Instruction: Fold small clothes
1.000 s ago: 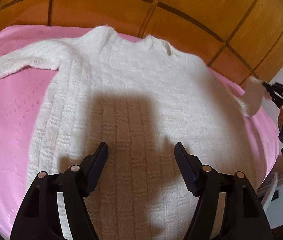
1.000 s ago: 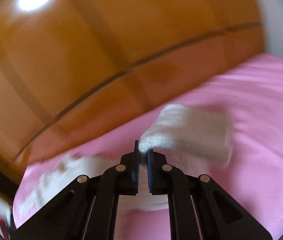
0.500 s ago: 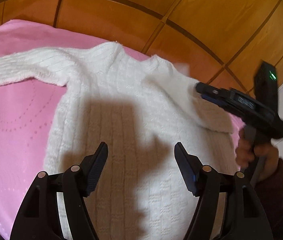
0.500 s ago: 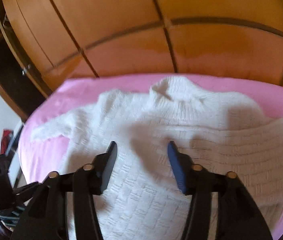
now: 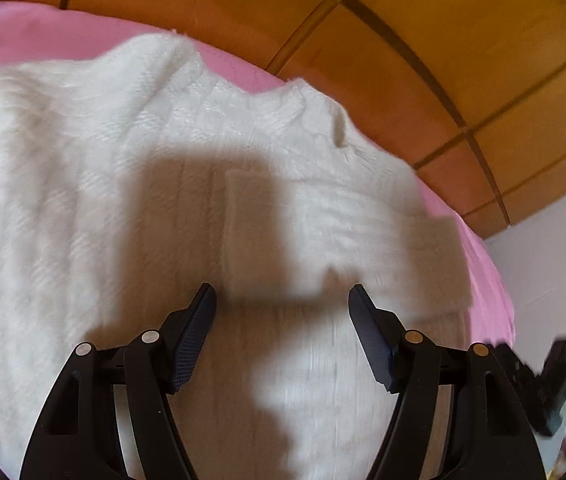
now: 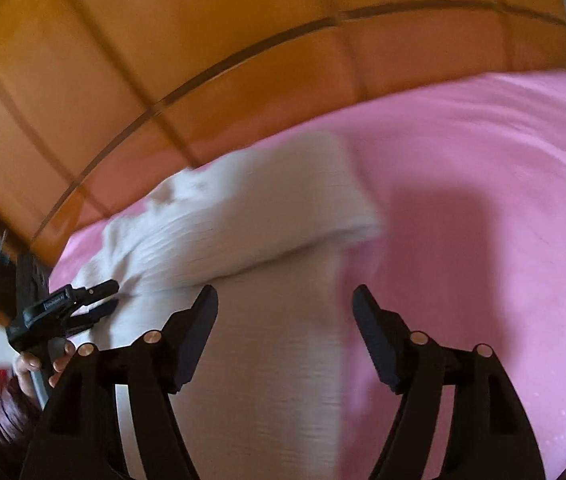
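A white knitted sweater [image 5: 131,216] lies flat on a pink bedcover [image 5: 35,36], neck toward the wooden wall. Its right sleeve [image 5: 363,224] is folded across the chest. My left gripper [image 5: 282,300] is open and empty, just above the sweater's middle. My right gripper [image 6: 285,300] is open and empty, above the sweater's right edge [image 6: 283,344] with the folded sleeve [image 6: 251,216] ahead of it. The left gripper also shows in the right wrist view [image 6: 105,298], at the sweater's far side. The right gripper's body shows low right in the left wrist view [image 5: 551,384].
A wooden panelled wall [image 5: 403,40] runs behind the bed. Pink bedcover [image 6: 483,200] lies bare to the right of the sweater. A white wall [image 5: 555,264] stands past the bed's right edge.
The right gripper let go of the sleeve, now laid across the chest, and pulled back to the right. The left gripper moved forward over the sweater.
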